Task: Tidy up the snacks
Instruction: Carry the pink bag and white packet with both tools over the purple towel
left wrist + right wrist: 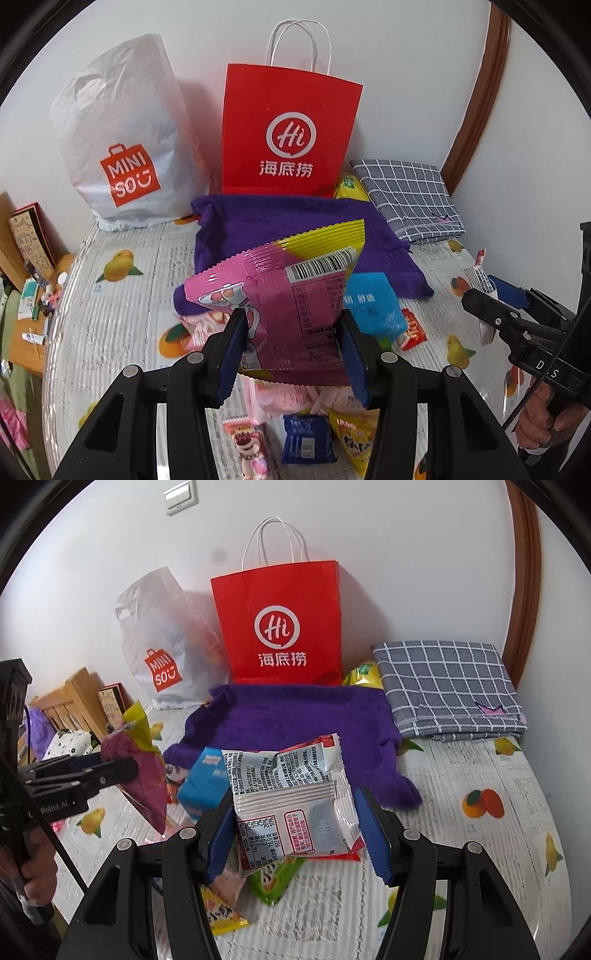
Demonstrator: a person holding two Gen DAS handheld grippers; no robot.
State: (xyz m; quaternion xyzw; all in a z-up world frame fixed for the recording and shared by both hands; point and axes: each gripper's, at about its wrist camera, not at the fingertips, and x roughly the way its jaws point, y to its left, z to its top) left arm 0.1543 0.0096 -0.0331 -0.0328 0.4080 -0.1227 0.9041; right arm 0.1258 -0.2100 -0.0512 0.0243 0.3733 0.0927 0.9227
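Observation:
My left gripper (pixel 291 343) is shut on a pink and yellow snack packet (pixel 288 295) and holds it above the table; it also shows in the right wrist view (pixel 142 771). My right gripper (pixel 295 827) is shut on a silver and red snack packet (pixel 295 794), also lifted; it shows at the right of the left wrist view (pixel 484 295). A purple towel (pixel 303 723) lies behind both. A red paper bag (pixel 288 129) and a white plastic bag (pixel 122 140) stand at the wall. Several loose snacks (pixel 306 439) lie under my left gripper.
A folded grey checked cloth (pixel 447 686) lies at the back right. A blue packet (pixel 373 302) rests at the towel's front edge. A yellow packet (pixel 364 674) sits beside the red bag. The table (pixel 480 849) has a fruit-print cover. A wooden shelf (pixel 74 698) stands to the left.

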